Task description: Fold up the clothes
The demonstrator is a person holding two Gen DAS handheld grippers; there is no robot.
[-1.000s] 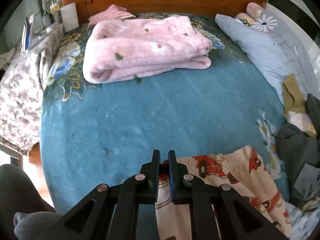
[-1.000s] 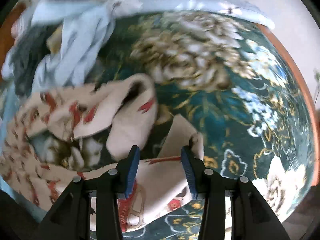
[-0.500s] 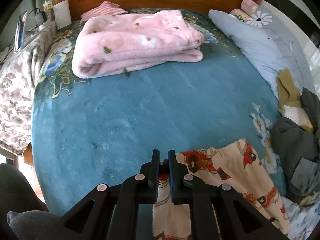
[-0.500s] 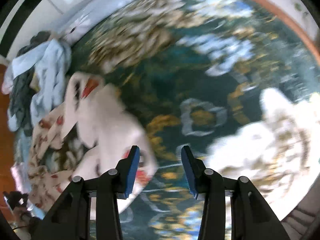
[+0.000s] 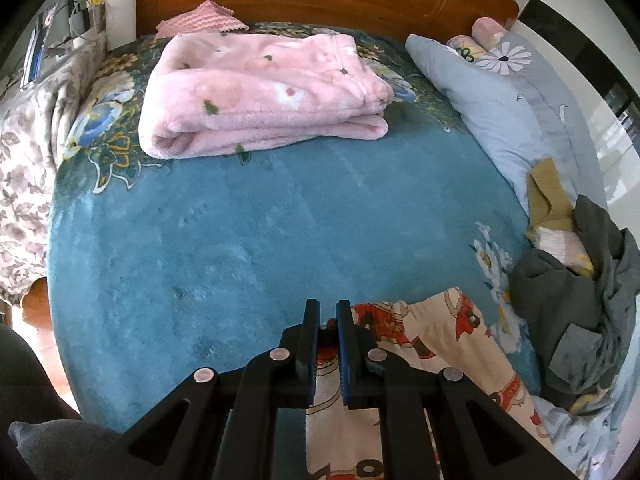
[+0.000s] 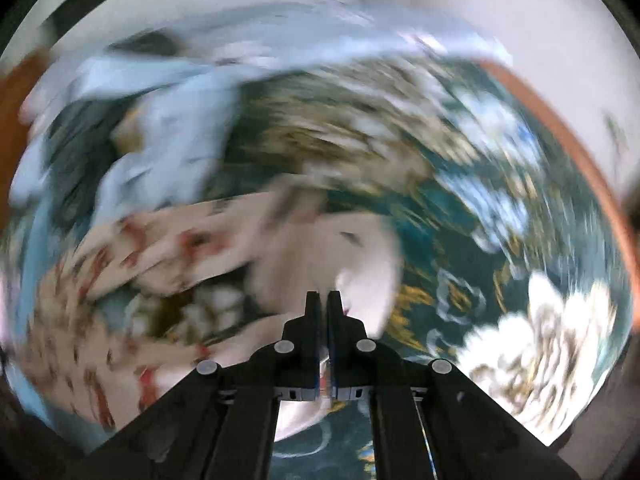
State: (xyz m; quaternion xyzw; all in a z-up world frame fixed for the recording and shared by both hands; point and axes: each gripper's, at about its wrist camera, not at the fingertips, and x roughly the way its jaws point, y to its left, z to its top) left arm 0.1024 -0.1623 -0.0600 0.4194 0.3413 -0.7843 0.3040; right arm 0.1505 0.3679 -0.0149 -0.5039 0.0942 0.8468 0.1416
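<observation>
At the near edge of the teal bed (image 5: 248, 240), the left gripper (image 5: 327, 312) and right gripper (image 6: 324, 300) each pinch the cream, red-printed garment (image 5: 432, 340), lying rumpled at near right.

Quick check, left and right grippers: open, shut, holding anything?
Left gripper: shut on the cream cartoon-print garment.
Right gripper: jaws shut; seems to pinch the same garment's pale edge, but motion blur leaves that uncertain.

Both low over bed (image 5: 248, 240); right perhaps nearer.
</observation>
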